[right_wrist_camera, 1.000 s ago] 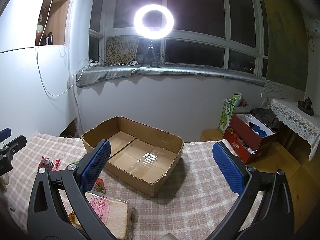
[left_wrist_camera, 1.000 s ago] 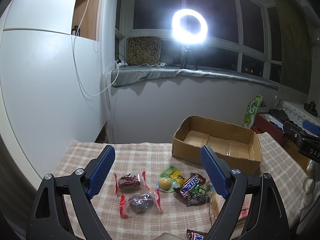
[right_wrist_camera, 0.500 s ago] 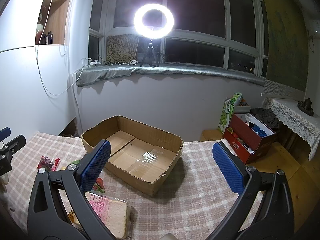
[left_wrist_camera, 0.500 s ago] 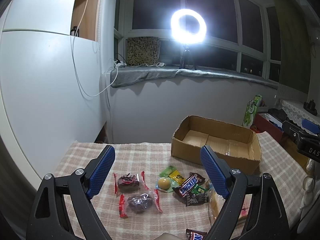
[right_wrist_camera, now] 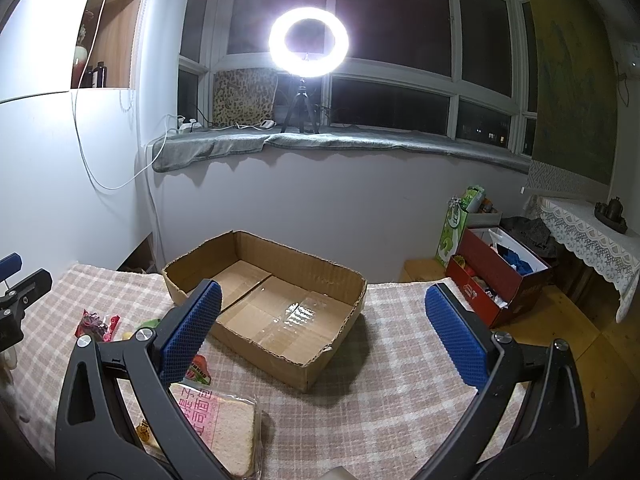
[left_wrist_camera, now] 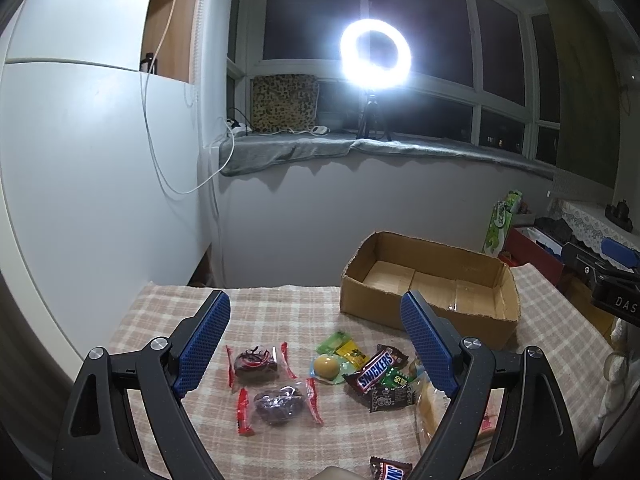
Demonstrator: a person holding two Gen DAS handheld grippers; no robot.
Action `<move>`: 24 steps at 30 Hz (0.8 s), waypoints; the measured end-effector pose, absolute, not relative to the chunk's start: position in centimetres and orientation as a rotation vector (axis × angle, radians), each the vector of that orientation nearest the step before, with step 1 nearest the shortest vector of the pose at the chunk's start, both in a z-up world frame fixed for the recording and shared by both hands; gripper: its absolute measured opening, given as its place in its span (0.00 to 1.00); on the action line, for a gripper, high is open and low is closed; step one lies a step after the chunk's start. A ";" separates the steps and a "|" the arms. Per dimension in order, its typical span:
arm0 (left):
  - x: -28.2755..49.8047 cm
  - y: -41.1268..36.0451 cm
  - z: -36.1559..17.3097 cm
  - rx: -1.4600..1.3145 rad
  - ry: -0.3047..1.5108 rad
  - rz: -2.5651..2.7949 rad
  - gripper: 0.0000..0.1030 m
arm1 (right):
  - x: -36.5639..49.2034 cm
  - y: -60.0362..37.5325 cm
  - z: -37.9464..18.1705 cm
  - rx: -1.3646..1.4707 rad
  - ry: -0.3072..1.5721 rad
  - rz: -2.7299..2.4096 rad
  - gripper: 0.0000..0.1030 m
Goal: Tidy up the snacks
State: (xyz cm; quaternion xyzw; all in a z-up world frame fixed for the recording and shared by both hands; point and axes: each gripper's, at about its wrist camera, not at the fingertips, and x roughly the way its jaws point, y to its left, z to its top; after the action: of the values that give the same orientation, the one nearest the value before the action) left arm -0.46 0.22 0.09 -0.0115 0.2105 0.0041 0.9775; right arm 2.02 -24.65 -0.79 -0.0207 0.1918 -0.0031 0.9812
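Both grippers idle, fingers spread wide, nothing held. Left gripper (left_wrist_camera: pixel 316 344) hovers over the snack pile on the checked tabletop (left_wrist_camera: pixel 280 308); the Snickers bar (left_wrist_camera: pixel 376 369) lies below and just right of centre between its fingers, long axis running diagonally, near-left to far-right. Cardboard box (right_wrist_camera: pixel 280 276) empty, beyond the pile to the right. Right gripper (right_wrist_camera: pixel 320 336) faces the box; only the wrapped sandwich (right_wrist_camera: pixel 224 428) lies near its left finger (partly hidden). Judgement: left gripper is nearer the sweets, and would need a wrist turn to close across the bar's width.
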 end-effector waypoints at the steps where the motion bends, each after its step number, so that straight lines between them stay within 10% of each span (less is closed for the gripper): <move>1: -0.5 0.3 0.1 -0.023 0.425 0.010 0.85 | 1.9 -24.7 -0.9 -0.042 0.386 -0.006 1.00; 24: -0.2 0.5 -0.8 -0.040 0.453 -0.026 0.85 | 1.4 -24.5 -1.9 -0.044 0.398 -0.003 1.00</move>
State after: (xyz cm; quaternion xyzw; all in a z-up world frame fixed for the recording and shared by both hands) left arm -0.25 0.52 -0.84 -0.0198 0.2247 -0.0129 0.9741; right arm 1.42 -24.48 -1.87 -0.0219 0.1976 -0.0017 0.9800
